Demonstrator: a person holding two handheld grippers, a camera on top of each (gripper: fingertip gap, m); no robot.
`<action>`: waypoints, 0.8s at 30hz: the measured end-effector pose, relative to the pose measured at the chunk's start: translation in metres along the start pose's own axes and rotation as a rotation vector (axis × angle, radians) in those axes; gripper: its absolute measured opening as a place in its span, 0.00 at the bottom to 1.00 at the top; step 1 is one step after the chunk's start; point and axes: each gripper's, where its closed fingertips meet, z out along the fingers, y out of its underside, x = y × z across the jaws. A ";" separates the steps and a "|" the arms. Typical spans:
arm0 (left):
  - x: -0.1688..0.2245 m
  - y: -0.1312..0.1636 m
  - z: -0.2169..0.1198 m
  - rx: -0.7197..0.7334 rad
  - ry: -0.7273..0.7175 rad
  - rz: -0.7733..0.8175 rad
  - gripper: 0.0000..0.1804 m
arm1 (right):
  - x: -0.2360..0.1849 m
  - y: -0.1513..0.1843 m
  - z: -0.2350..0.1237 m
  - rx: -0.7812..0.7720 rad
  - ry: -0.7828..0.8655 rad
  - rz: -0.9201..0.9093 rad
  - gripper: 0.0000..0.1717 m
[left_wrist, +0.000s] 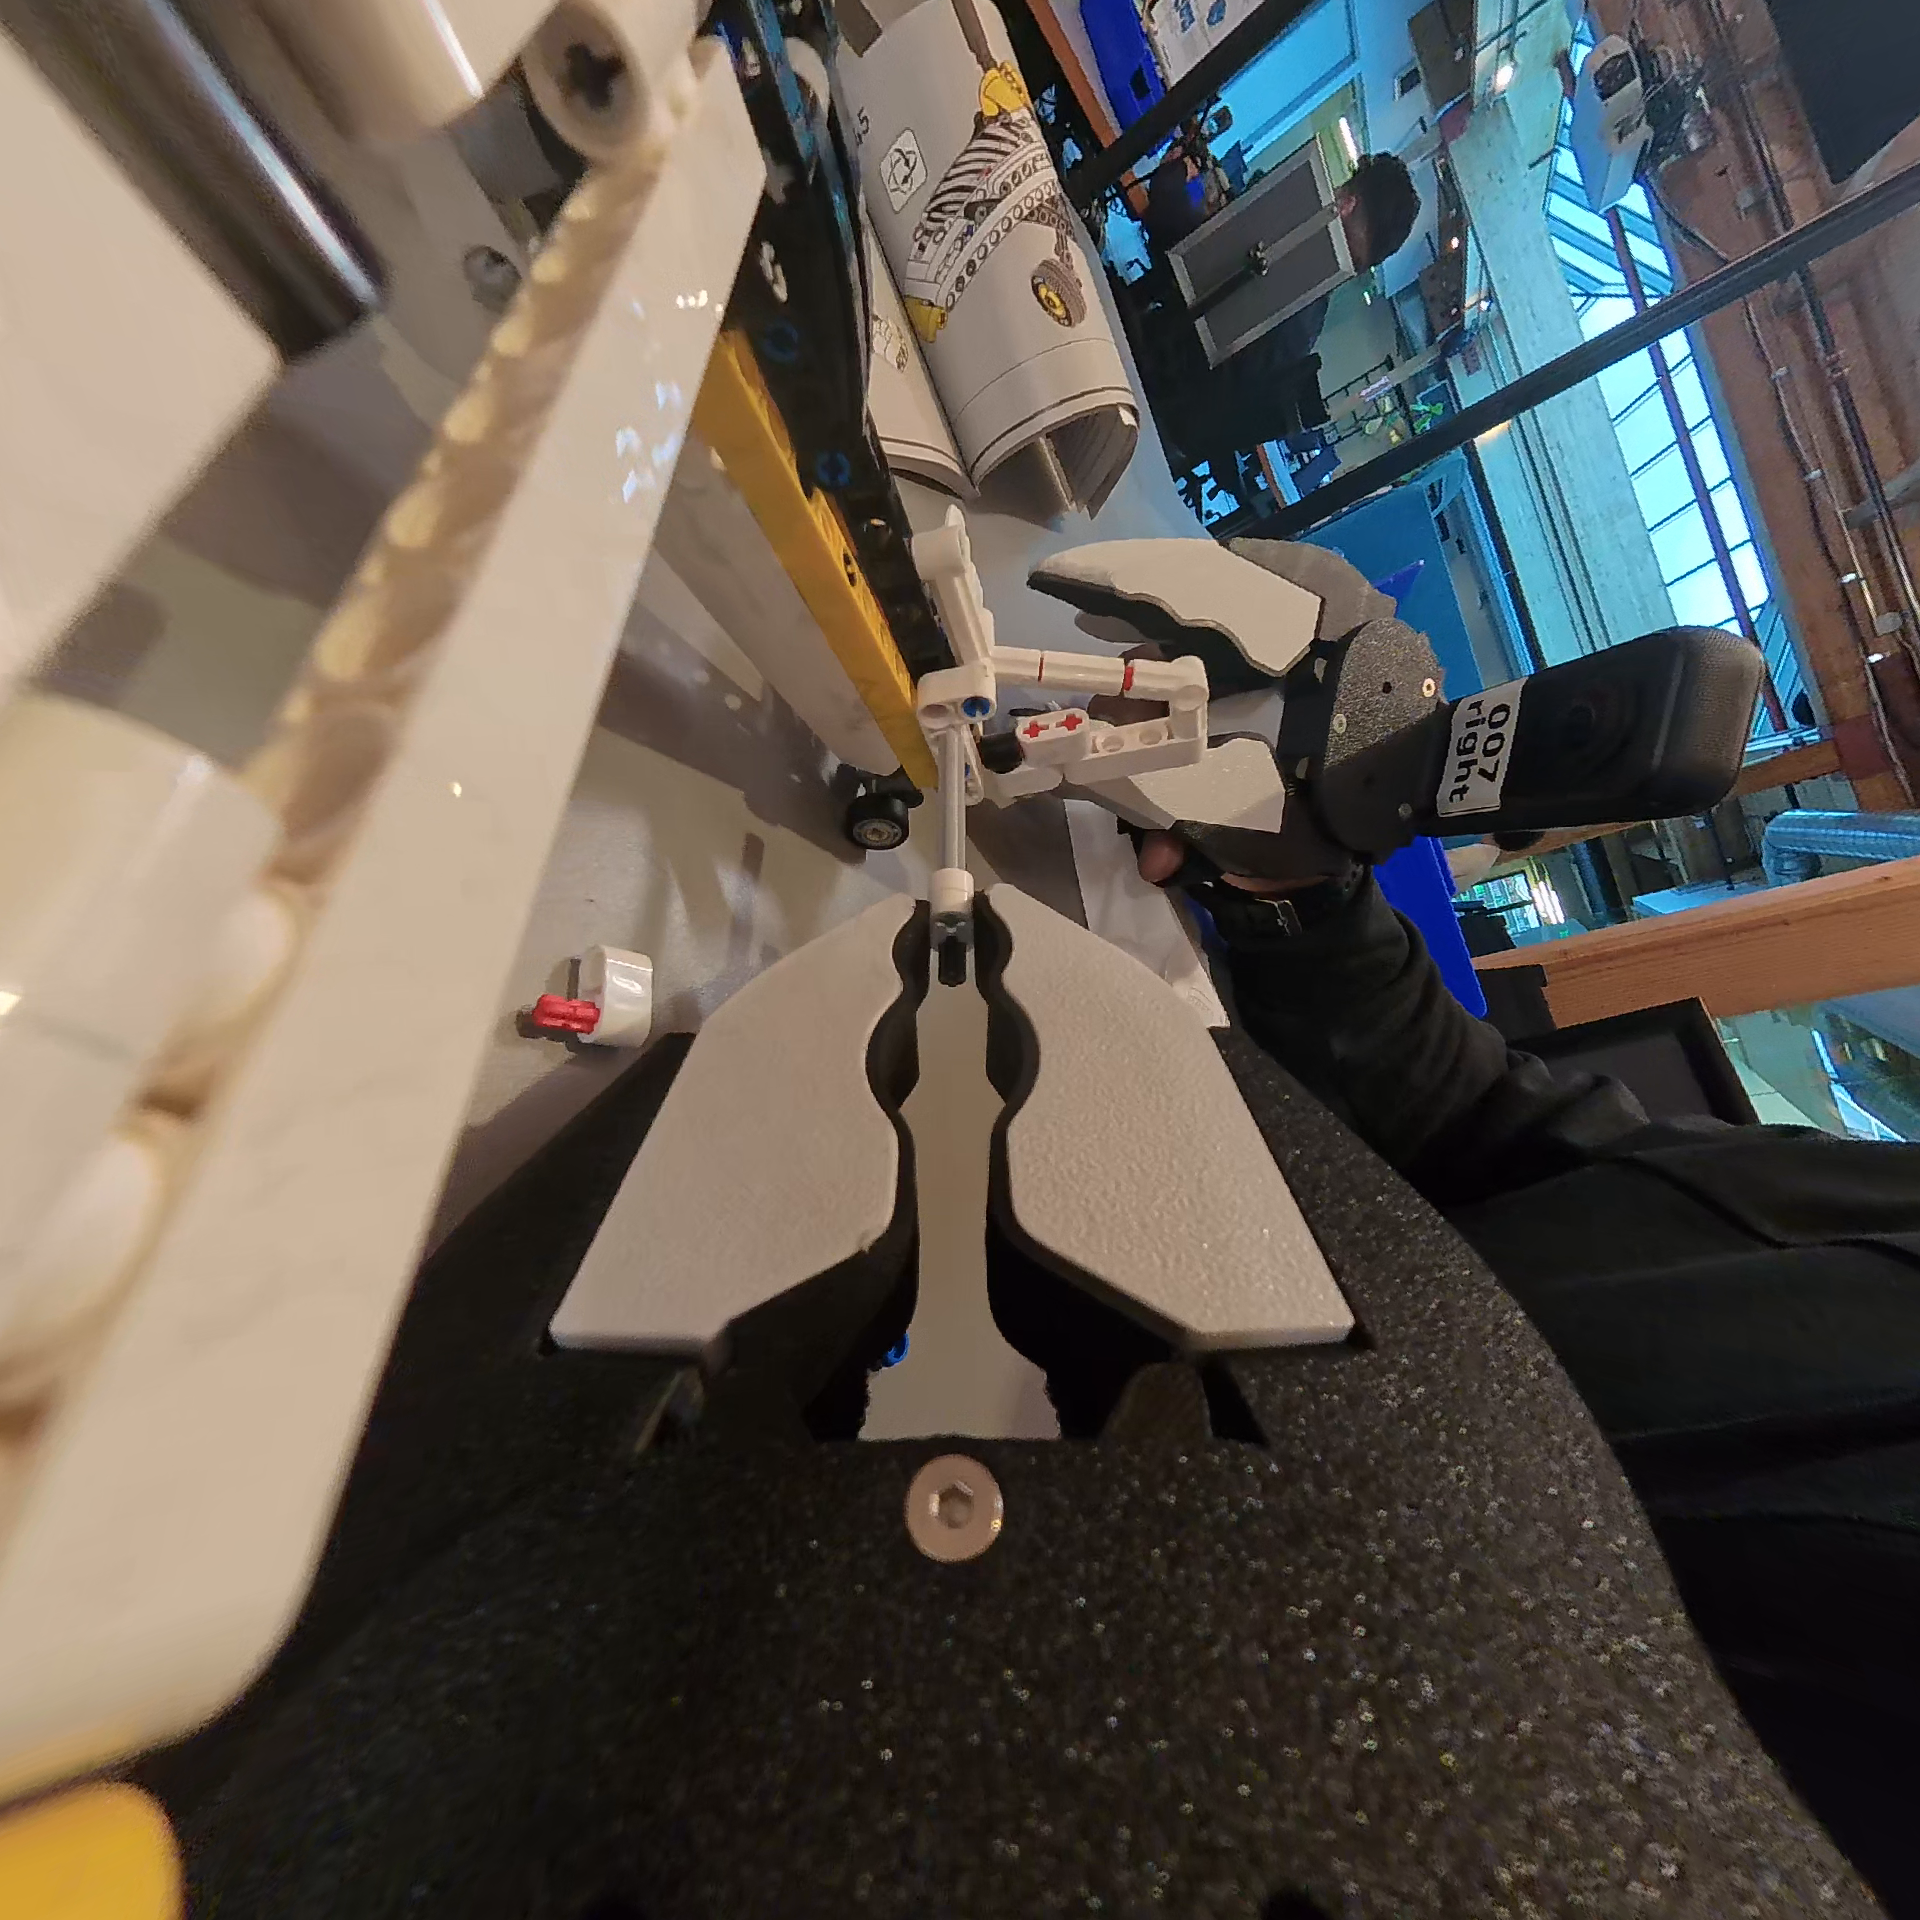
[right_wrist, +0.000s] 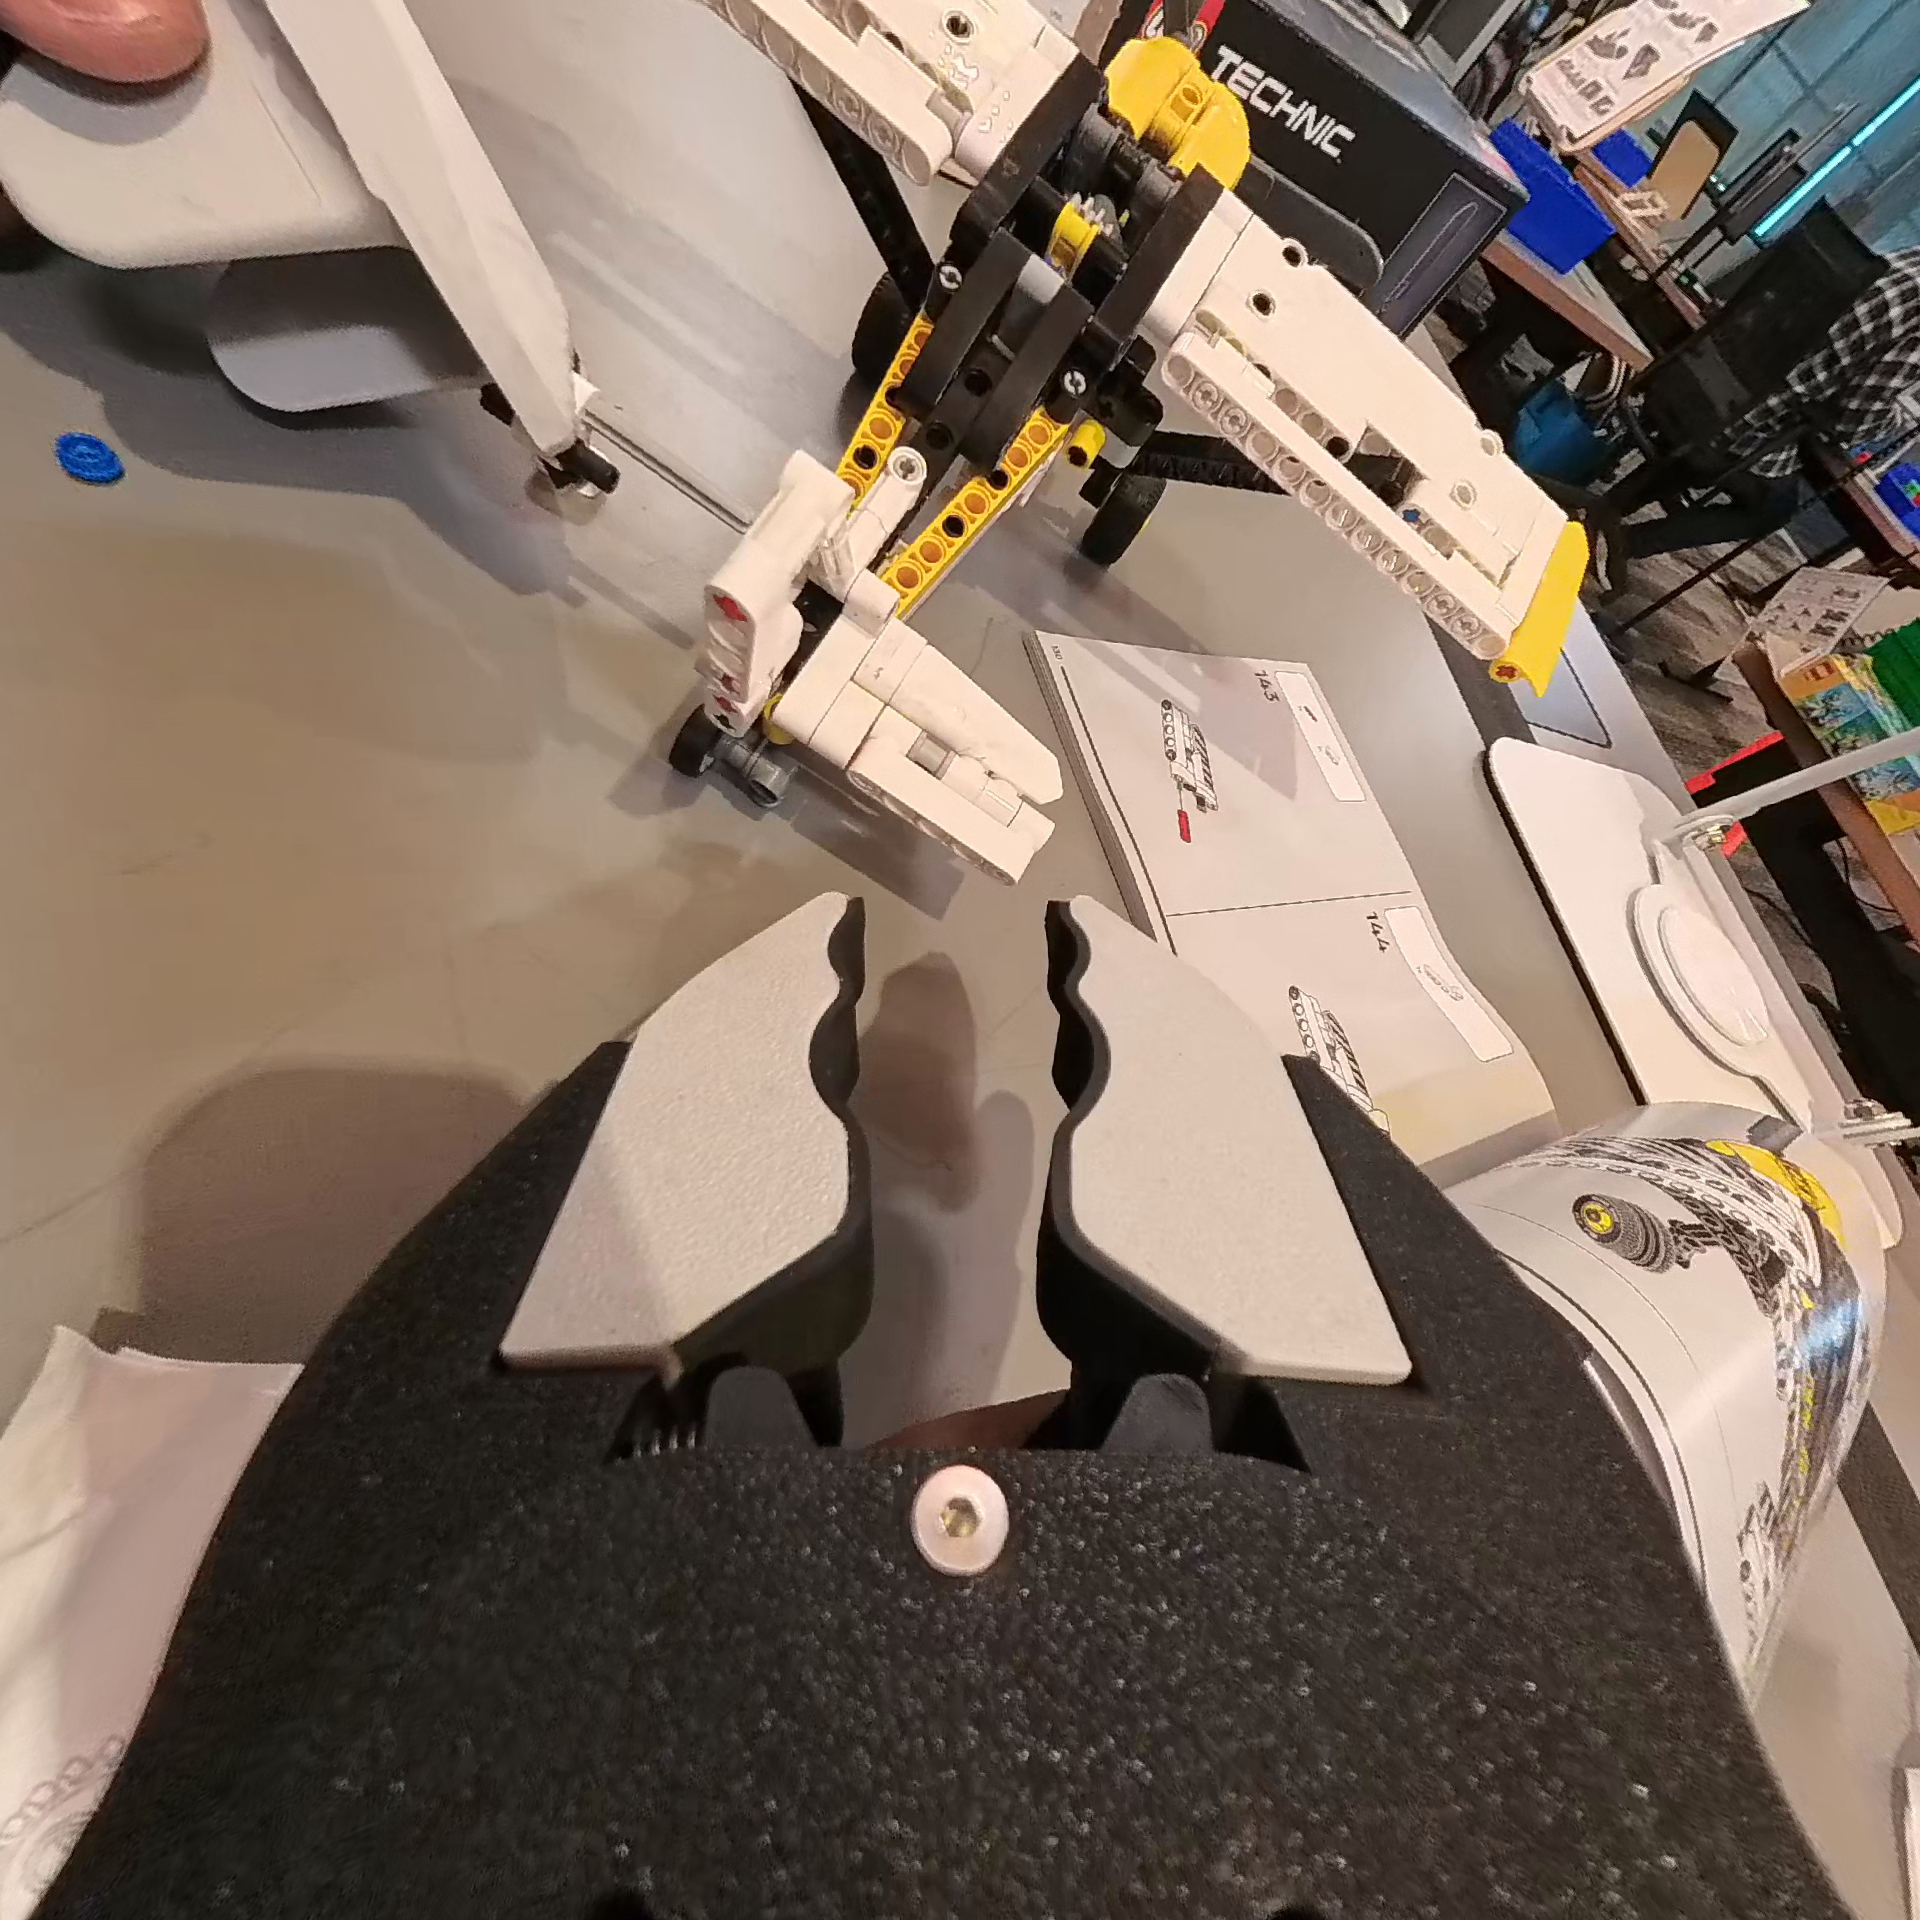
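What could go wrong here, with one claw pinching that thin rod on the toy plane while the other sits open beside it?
1. The left claw grips only the small grey end piece of the thin white rod; a sideways tug might pop it off the brick plane model.
2. The small white piece with a red pin lies loose on the table; it could get knocked away.

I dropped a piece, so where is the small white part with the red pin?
In the left wrist view, the white part lies on the grey table, left of the left gripper jaws.

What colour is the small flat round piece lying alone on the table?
Blue; it shows best in the right wrist view.
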 end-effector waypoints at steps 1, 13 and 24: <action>0.000 0.000 0.000 0.001 0.000 0.002 0.05 | 0.000 0.000 0.000 0.000 0.000 -0.001 0.20; 0.001 0.001 0.002 0.002 -0.017 0.036 0.05 | -0.004 -0.001 -0.001 0.012 0.012 -0.057 0.18; 0.002 -0.001 0.004 0.007 -0.029 0.055 0.05 | -0.004 -0.003 -0.001 0.016 0.026 -0.081 0.17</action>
